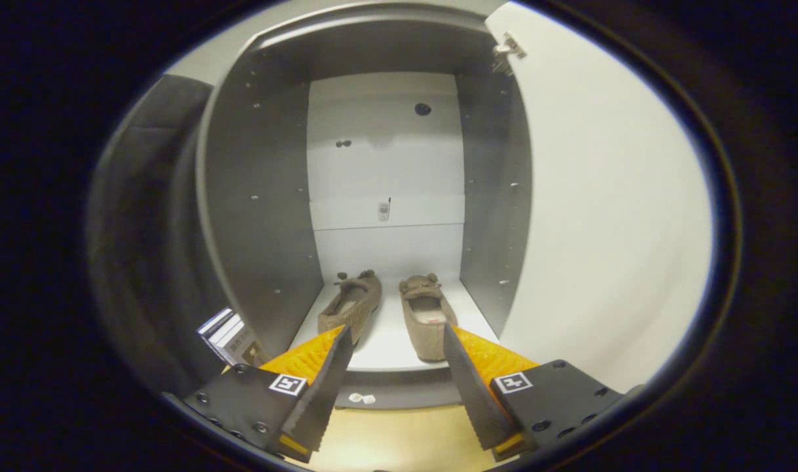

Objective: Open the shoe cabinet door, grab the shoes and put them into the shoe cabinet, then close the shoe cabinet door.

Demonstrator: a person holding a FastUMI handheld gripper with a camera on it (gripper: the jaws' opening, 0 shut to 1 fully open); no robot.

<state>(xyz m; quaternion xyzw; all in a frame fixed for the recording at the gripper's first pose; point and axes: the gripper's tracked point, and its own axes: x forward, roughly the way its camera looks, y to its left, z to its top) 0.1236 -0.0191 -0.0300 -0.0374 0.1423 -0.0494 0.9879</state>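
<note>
With the gripper (pixel 397 341) spread and empty, swinging the door (pixel 602 216) shut carelessly could clip the shoes (pixel 385 311) near the shelf's (pixel 389 351) front.

We see two shoes (pixel 385 311) of a rough, fuzzy, matt cloth on the smooth, matt shelf (pixel 389 347) of the shoe cabinet (pixel 261 216), whose side walls and open door (pixel 602 216) look like smooth laminated board. The door's hinge (pixel 509 49) is shiny metal. The floor (pixel 399 439) looks like smooth wood.

The hand-held gripper (pixel 395 337) has ridged, rough fingers, spread apart and empty.
</note>
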